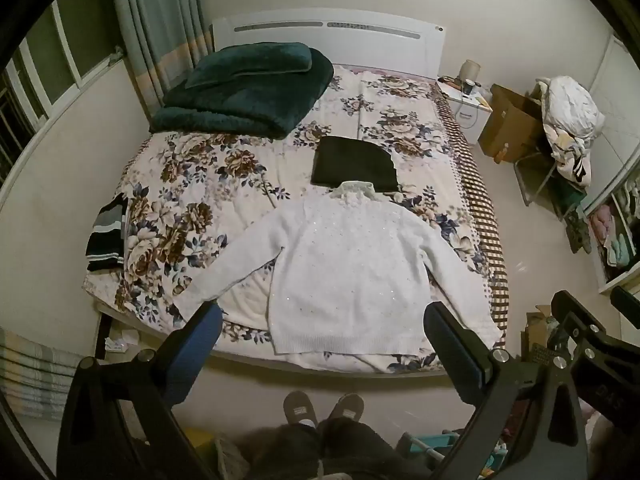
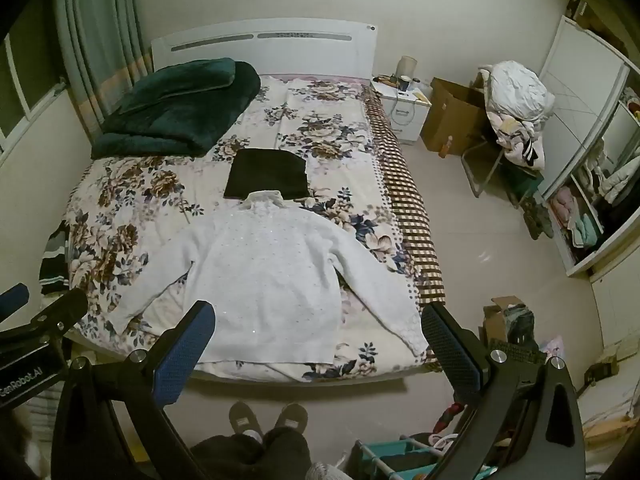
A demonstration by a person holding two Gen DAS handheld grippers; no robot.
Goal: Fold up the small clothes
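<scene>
White sweater [image 1: 340, 268] flecked with sequins. Bedspread [image 1: 192, 184] cream with brown and blue florals, brown check border. Dark green plush blanket [image 1: 248, 88]. Folded garment [image 1: 354, 166], black or possibly very dark green. Blue-padded left tongs [image 1: 322, 328] and right tongs [image 2: 318, 330]. White headboard [image 1: 328, 36].

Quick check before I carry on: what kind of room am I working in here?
A bedroom in a home, by the look of it: a bed with a white headboard, a nightstand beside it, and an open wardrobe. A white sweater lies spread on the bed.
</scene>
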